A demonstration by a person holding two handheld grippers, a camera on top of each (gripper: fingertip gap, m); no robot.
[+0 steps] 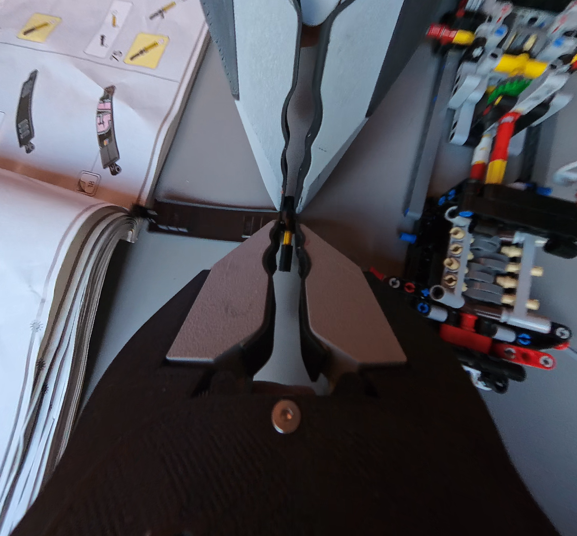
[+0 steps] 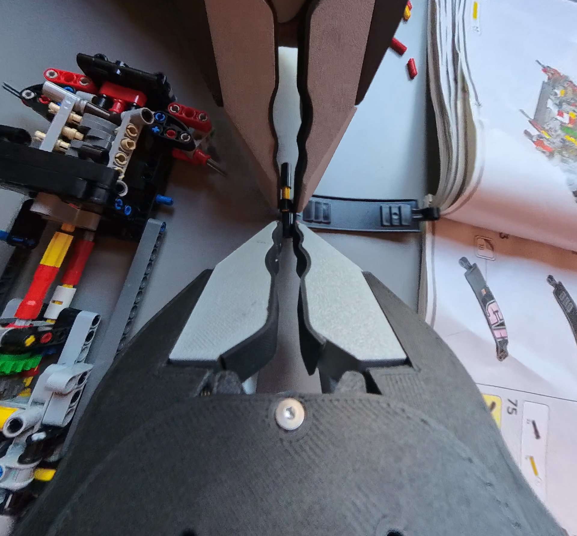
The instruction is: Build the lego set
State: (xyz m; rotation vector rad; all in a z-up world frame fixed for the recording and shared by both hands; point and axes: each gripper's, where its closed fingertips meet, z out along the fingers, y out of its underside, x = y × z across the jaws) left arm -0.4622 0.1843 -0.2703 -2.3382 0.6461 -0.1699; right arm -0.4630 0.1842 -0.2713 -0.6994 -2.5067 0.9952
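soft daylight, mild shadows, blurred fisheye edges, sharper centre

In the left wrist view, bare desk [image 1: 199, 134] lies open as a lane in the middle, between the open instruction book [image 1: 62, 115] at the left and the brick model [image 1: 487, 240] at the right. A long dark curved panel [image 1: 203, 218] lies across this lane at the centre. The two tongs meet tip to tip there, so the middle is blocked.
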